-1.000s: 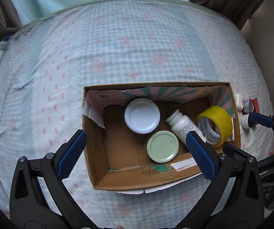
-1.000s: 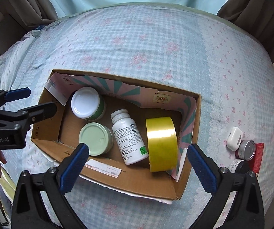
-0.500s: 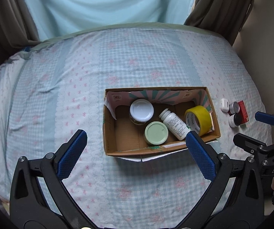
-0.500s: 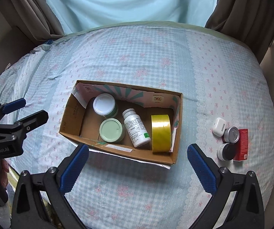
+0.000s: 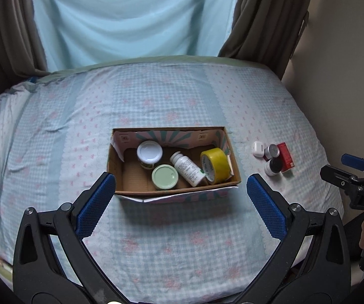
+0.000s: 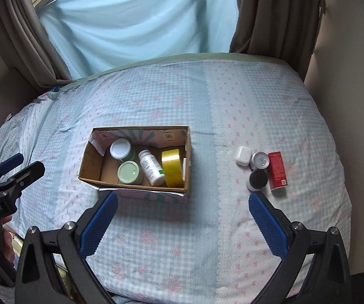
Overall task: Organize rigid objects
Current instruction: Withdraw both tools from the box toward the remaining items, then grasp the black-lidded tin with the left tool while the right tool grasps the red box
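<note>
An open cardboard box (image 5: 174,192) (image 6: 92,178) sits mid-bed. It holds a white-lidded jar (image 5: 149,152), a green-lidded jar (image 5: 164,176), a white pill bottle (image 5: 188,168) lying down and a yellow tape roll (image 5: 214,164). To its right on the bed lie a white earbud case (image 6: 242,155), a silver tin (image 6: 260,160), a black-lidded jar (image 6: 257,179) and a red box (image 6: 277,170). My left gripper (image 5: 179,205) is open and empty, well back from the box. My right gripper (image 6: 182,221) is open and empty, back from both groups.
The bed (image 6: 232,96) has a blue checked floral sheet. A light blue curtain (image 5: 131,17) and brown drapes (image 6: 270,12) hang behind it. A wall (image 5: 346,63) runs along the right side. Each gripper shows in the other's view, left (image 6: 12,174) and right (image 5: 351,174).
Both grippers have pulled up and back from the box, which now looks much smaller. Both stayed open and empty. The objects have not moved.
</note>
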The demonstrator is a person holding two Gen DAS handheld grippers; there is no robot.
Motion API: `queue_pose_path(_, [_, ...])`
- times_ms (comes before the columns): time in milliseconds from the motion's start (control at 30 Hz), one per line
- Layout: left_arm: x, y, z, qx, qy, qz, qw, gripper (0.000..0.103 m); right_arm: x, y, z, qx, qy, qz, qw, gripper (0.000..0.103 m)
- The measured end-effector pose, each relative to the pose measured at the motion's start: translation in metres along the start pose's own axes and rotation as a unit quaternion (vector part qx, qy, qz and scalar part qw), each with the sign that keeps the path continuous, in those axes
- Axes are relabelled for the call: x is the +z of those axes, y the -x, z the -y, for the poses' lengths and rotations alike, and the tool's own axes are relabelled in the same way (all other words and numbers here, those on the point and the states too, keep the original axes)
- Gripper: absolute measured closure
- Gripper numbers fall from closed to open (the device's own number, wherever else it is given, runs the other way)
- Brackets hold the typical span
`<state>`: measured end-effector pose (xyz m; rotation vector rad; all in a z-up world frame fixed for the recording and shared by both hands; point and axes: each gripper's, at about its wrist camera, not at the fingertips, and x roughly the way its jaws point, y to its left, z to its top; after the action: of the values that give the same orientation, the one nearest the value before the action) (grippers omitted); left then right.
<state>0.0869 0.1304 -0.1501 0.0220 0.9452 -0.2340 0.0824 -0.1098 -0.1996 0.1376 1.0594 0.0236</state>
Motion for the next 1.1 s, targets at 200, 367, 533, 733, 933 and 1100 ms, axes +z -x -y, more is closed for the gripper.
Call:
queue_pose_path(200, [-0.013,0.001,0.072,-0.001,0.006,0.008,0.9999,0.000,-0.004,0.016,0.072,-0.010,-0.007,0.008,1.000,0.000])
queue_pose_path(367, [-0.026,-0.016,0.137,0.000,0.013,0.002,0.9999,0.000,0.003,0.008,0.130,-0.015,0.011,0.000,1.000,0.000])
queue_pose_path(533, [-0.034,-0.048,0.187,-0.003,0.019,-0.016,0.9997,0.000,0.012,-0.016,0.180,-0.016,0.021,-0.019,0.999,0.000])
queue_pose_path(733, [-0.042,-0.100,0.232,-0.010,-0.006,-0.041,0.9991,0.000,0.022,-0.063,0.223,-0.015,0.003,-0.055,0.998,0.000])
queue_pose_path(933, [-0.055,-0.181,0.265,-0.027,-0.048,-0.064,0.9964,0.000,0.025,-0.127,0.243,-0.020,0.009,-0.096,0.995,0.004])
queue_pose_path(1100, [-0.066,-0.249,0.279,-0.037,-0.071,-0.069,0.9944,0.000,0.023,-0.187,0.251,-0.016,0.019,-0.134,0.991,0.011])
